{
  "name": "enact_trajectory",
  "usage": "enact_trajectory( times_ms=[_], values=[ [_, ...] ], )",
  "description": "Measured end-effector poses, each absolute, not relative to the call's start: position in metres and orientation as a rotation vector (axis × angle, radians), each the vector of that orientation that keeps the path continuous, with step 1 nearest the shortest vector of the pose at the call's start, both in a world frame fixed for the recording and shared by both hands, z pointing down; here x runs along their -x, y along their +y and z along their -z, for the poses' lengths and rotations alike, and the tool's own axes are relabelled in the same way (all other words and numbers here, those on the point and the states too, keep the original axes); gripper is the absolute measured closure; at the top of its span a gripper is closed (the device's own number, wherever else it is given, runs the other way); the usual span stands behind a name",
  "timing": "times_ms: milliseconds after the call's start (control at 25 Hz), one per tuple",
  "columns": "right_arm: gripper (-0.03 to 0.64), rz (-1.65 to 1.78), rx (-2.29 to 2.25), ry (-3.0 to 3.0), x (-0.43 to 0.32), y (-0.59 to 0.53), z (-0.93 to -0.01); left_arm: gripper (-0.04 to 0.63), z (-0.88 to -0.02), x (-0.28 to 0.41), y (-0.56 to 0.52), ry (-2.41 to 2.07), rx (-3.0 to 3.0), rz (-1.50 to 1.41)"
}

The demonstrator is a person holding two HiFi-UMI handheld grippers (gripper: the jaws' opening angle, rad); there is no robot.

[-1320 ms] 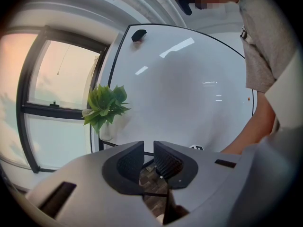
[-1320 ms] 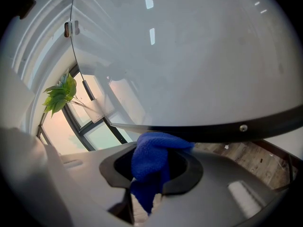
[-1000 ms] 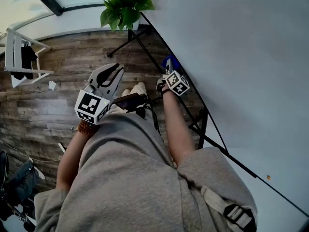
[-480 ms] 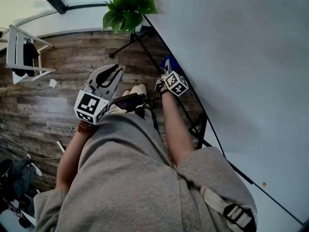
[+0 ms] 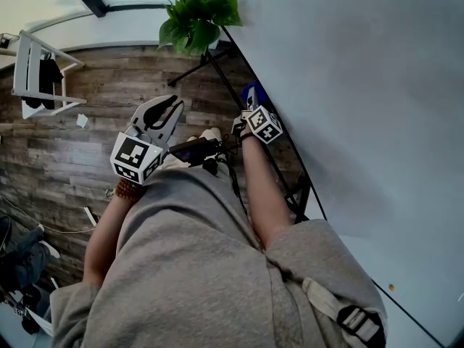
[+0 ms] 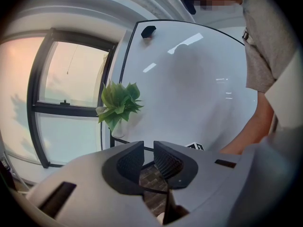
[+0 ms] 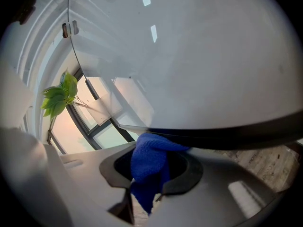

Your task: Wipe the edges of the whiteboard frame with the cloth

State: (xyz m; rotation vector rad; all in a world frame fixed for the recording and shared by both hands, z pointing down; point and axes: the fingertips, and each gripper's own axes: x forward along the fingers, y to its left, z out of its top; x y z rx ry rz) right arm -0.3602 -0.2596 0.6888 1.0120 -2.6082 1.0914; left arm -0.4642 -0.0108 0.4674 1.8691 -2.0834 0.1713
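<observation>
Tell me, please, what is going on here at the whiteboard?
A person holds a gripper in each hand and is cleaning the whiteboard. The right gripper is shut on a blue cloth, which sits up against the dark edge of the frame at the bottom of the board. The left gripper hangs off to the side over the wooden floor, jaws slightly apart with nothing between them.

Your cloth is fuzzy terry; the whiteboard is glossy and smooth, its frame matt, the floor grainy wood.
</observation>
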Motion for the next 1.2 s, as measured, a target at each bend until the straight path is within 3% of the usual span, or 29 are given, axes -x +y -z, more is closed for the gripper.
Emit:
enact_trajectory(
  times_ms=[1200],
  values=[
    [0.491,-1.224,-0.962,-2.679,0.426,-0.269,-0.682,0.528,-0.474,0.508,-0.004,-2.143,-1.725,-0.174]
  ],
)
